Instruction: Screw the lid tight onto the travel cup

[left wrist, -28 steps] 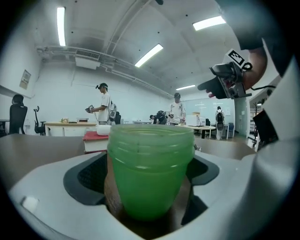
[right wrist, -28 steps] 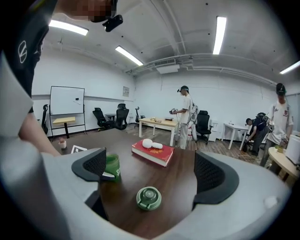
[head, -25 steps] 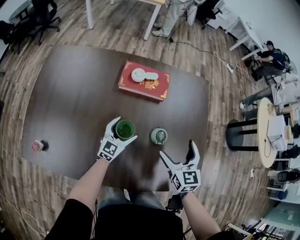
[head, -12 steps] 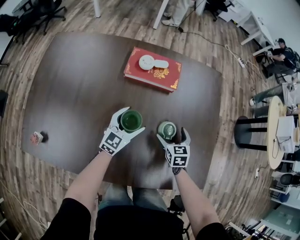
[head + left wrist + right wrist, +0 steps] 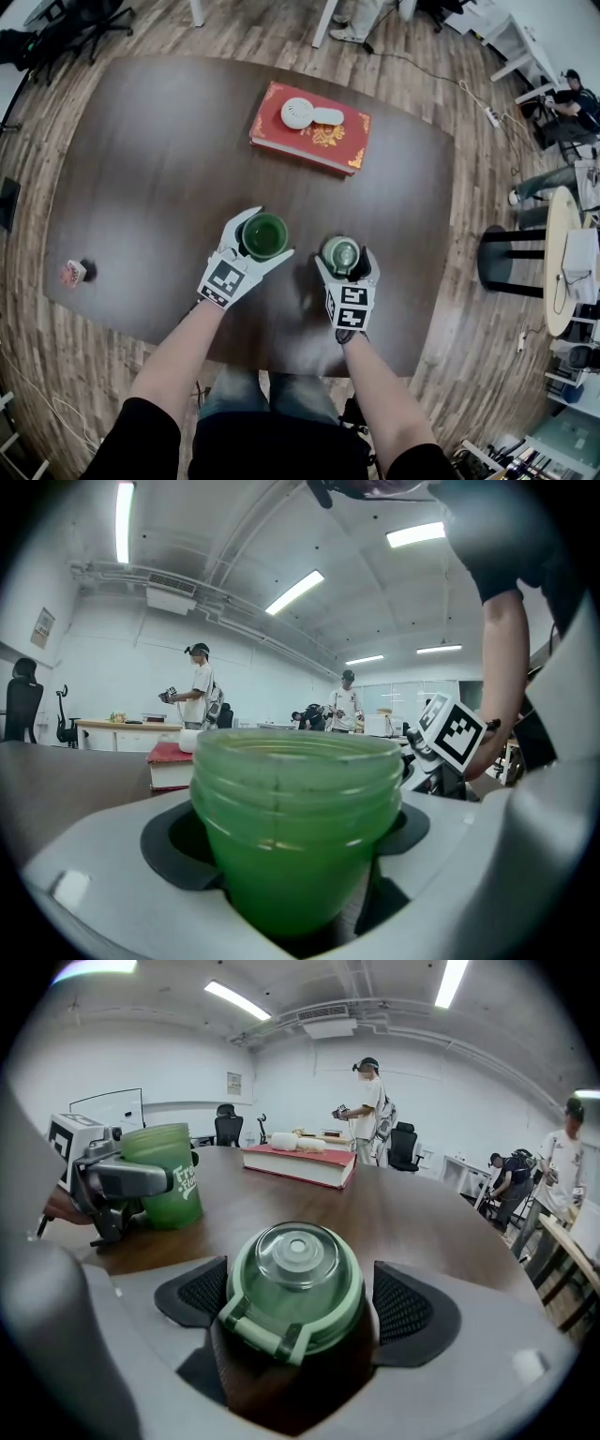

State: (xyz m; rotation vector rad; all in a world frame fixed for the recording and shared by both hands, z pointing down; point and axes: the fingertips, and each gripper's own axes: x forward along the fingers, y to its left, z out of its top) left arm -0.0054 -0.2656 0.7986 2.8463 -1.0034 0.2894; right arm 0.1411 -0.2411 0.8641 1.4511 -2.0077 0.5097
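Now, travel cup: it stands upright on the table, lower centre of the head view, with its mouth open. It is green translucent plastic and looks empty, so expect it to be light and apt to tip or spin.
Left gripper: its jaws have closed in and clamp the cup wall below the threaded rim. Hold there so the threads are free. The thin wall may flex if you squeeze hard.
Lid: it lies on the table just right of the cup and apart from it, clear dome up, hinge latch toward you.
Right gripper: its jaws have just been closing with the lid between them. A slim gap shows at the pads, so you have no grip yet.
Where to grip: take the lid's green ring on its two sides, not the dome or the latch.
Handling: the lid is stiff, smooth, round plastic and will likely slip in the pads as you twist. Set it level on the rim, or the threads may cross.
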